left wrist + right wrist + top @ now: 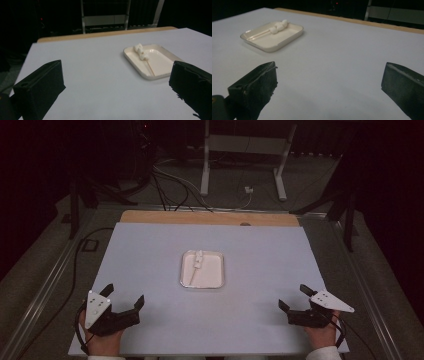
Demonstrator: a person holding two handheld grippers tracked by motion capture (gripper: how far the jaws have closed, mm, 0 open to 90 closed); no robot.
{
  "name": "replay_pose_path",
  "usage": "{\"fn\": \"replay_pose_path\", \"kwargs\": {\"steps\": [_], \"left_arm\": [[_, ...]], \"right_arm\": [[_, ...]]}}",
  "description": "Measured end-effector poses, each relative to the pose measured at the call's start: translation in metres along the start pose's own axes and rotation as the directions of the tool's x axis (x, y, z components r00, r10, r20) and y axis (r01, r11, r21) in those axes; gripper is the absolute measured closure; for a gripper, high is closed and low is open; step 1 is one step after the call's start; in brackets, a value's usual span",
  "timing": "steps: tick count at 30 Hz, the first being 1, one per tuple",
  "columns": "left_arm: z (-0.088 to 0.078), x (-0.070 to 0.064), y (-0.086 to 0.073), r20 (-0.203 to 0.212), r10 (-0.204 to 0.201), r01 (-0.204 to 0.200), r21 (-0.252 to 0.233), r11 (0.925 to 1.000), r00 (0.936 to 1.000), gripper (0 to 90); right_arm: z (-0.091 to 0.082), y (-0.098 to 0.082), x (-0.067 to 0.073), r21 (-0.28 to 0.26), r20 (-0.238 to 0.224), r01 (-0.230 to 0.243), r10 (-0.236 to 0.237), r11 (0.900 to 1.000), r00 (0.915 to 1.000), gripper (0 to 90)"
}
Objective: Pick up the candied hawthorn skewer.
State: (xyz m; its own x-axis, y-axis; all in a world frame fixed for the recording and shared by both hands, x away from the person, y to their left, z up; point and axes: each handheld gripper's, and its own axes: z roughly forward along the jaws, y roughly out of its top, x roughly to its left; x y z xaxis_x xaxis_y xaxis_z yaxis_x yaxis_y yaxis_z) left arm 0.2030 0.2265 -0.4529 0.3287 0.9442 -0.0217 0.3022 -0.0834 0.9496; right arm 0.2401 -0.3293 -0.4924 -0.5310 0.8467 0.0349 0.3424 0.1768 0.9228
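A small white tray (215,279) (163,72) (262,45) lies at the middle of the pale table. In it rests a wooden skewer with white marshmallow pieces (198,261) (140,52) (277,26) threaded near its far end. My left gripper (123,296) (117,82) sits open near the front left of the table, its jaws spread wide with nothing between them. Near the front right, my right gripper (294,297) (329,80) is open too, also empty. Both are well short of the tray.
The pale board (150,250) covers a wooden tabletop whose bare strip (210,218) shows along the far edge. Beyond it stand a white frame's legs (205,165) and loose cables (170,185) on the floor. Dark tripod legs flank the table.
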Motion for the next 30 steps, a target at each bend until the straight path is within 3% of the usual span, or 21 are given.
{"fn": "replay_pose_path", "kwargs": {"steps": [7,13,21,30], "left_arm": [[0.028,-0.020,0.030,0.082,0.027,-0.031,0.057,0.9979,0.9963,0.7],[0.050,-0.029,0.045,0.111,0.044,-0.051,0.063,0.9967,0.9928,0.7],[0.075,-0.042,0.054,0.145,0.041,-0.053,0.075,0.9958,0.9886,0.6],[0.112,-0.062,0.050,0.184,0.012,-0.040,0.152,0.9875,0.9829,1.3]], "right_arm": [[-0.003,0.002,0.003,-0.011,0.002,-0.003,0.003,1.000,1.0000,0.1],[-0.009,0.002,0.001,-0.025,0.018,-0.020,0.021,0.999,0.9996,0.2],[-0.009,0.002,0.000,-0.023,0.020,-0.023,0.024,0.999,0.9995,0.1],[-0.008,0.002,-0.001,-0.031,0.023,-0.029,0.030,0.999,0.9993,0.1]]}}
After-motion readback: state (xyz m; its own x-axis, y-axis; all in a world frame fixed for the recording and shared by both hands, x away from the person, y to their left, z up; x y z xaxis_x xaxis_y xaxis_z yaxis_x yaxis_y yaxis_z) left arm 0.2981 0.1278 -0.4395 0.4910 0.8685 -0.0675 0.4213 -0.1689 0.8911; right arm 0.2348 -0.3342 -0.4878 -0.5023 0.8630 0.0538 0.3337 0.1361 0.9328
